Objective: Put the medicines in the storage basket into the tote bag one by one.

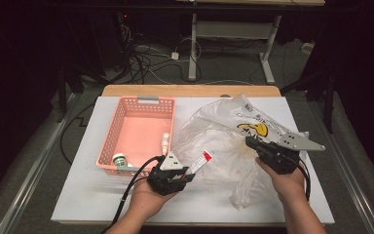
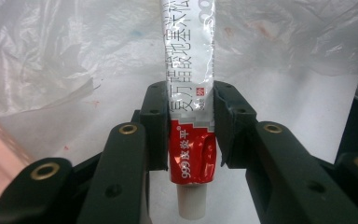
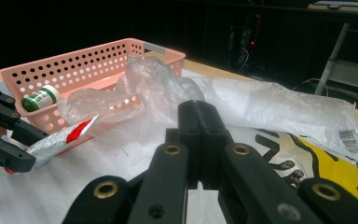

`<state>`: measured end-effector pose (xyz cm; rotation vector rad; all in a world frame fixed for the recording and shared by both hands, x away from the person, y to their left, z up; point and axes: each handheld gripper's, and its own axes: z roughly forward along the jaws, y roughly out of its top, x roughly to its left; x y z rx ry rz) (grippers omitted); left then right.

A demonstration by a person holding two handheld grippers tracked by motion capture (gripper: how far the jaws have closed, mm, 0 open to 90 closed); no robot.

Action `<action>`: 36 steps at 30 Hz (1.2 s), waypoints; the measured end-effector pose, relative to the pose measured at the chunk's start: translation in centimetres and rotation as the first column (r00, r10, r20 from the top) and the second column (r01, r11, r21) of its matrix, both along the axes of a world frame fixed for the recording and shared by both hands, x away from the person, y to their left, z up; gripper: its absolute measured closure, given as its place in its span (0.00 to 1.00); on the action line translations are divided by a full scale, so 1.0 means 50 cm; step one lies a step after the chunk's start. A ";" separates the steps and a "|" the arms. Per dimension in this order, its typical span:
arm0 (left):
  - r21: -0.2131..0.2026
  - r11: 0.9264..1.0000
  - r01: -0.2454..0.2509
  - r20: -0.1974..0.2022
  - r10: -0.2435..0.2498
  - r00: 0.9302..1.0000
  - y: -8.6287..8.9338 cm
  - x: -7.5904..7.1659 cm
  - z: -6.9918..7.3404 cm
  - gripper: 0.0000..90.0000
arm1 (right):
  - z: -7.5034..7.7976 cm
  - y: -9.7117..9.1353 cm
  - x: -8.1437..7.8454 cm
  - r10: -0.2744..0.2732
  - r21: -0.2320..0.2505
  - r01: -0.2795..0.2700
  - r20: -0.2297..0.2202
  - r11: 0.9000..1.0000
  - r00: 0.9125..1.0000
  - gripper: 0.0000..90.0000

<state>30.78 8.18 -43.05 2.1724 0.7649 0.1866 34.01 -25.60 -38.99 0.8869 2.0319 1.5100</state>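
Observation:
My left gripper [image 2: 189, 109] is shut on a silver and red ointment tube [image 2: 189, 140], its white cap pointing back at the camera. In the high view this gripper [image 1: 187, 171] sits at the table's front centre, and the tube [image 1: 200, 161] sticks out up and right toward a crumpled clear plastic bag [image 1: 224, 131]. My right gripper [image 1: 251, 143] has its jaws shut at the bag's right side. In the right gripper view the jaws [image 3: 198, 121] are pressed together with the bag's film [image 3: 270, 105] rising around their tips. A yellow and black print [image 1: 254, 128] marks the bag.
A pink perforated basket [image 1: 126, 109] stands at the left of the white table, holding a green and white bottle [image 1: 119, 160] and a small white container [image 1: 165, 141]. Cables and a desk frame [image 1: 233, 44] lie on the floor beyond the table's far edge.

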 end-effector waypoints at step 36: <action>0.039 0.999 0.005 0.004 -0.005 1.000 -0.129 0.069 0.002 0.74 | 0.012 0.002 -0.006 0.013 0.023 -0.013 0.020 1.000 1.000 1.00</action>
